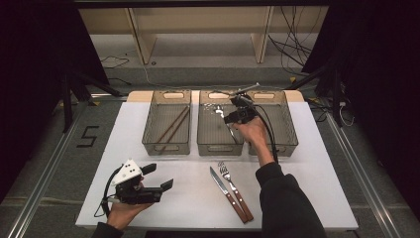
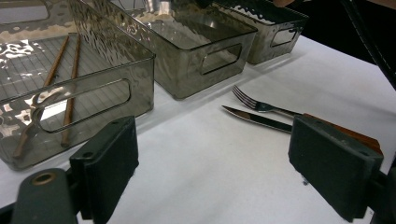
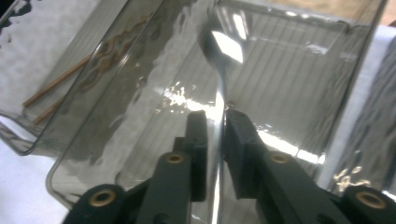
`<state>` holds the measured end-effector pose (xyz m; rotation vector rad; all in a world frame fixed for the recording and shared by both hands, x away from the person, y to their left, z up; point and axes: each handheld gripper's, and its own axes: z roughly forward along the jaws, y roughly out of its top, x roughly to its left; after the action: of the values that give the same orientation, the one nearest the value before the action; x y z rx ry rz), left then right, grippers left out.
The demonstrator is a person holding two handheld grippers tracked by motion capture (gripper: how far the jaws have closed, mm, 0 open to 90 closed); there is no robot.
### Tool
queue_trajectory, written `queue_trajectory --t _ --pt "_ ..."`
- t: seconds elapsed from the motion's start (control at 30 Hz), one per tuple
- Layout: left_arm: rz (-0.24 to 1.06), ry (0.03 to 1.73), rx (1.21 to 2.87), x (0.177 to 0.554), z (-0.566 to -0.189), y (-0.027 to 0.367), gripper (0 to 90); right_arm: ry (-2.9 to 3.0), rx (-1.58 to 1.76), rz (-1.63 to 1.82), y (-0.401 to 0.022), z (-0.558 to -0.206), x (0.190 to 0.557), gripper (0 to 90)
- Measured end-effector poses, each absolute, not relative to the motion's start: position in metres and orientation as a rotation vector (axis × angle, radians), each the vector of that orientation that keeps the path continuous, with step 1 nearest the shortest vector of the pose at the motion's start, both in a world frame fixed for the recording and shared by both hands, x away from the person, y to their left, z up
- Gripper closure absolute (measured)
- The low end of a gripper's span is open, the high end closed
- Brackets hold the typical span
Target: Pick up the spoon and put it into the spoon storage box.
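Observation:
My right gripper (image 1: pixel 236 113) hangs over the middle smoky plastic bin (image 1: pixel 220 145). In the right gripper view a shiny metal spoon (image 3: pixel 223 46) lies along the bin's floor (image 3: pixel 289 79), bowl away from me. Its handle runs between the two jaws of my right gripper (image 3: pixel 216 126), which stand slightly apart with thin gaps beside the handle. My left gripper (image 1: pixel 159 177) rests at the front left of the table, wide open and holding nothing (image 2: pixel 212 158). A fork (image 1: pixel 232 182) and a knife (image 1: pixel 224 189), both with wooden handles, lie side by side near the front edge.
Three bins stand in a row at the back of the white table (image 1: pixel 307 198). The left bin (image 1: pixel 167 145) holds two brown chopsticks (image 1: pixel 173 125); the right bin (image 1: pixel 289 130) lies under my right forearm. The fork (image 2: pixel 257 105) and knife (image 2: pixel 254 117) lie ahead of the left gripper.

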<state>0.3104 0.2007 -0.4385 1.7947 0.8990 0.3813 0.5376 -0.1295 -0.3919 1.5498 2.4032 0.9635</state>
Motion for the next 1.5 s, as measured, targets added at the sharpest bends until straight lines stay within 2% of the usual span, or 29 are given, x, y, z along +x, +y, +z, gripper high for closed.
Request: queue_trajectory --t 0.07,0.2,0.4,0.83,1.2,1.5 --pt "0.383 0.900 1.791 0.311 -0.439 0.201 15.5 2.414 1.541 0.968 -0.129 -0.392 0.537 70.0" --pt "0.383 0.900 1.787 0.310 -0.438 0.201 15.5 2.417 1.532 0.994 -0.129 -0.389 0.535 65.9" --pt "0.377 0.908 1.782 0.310 -0.439 0.202 15.5 2.429 1.436 1.034 -0.131 -0.376 0.518 49.6" --pt "0.375 0.915 1.779 0.311 -0.438 0.202 15.5 2.483 1.298 1.093 -0.139 -0.360 0.460 34.2" --pt "0.377 0.916 1.769 0.310 -0.438 0.203 15.4 2.584 1.191 1.059 -0.139 -0.370 0.402 31.6" --pt "0.373 0.921 1.763 0.310 -0.438 0.204 15.5 2.644 1.152 1.031 -0.134 -0.381 0.378 31.7"
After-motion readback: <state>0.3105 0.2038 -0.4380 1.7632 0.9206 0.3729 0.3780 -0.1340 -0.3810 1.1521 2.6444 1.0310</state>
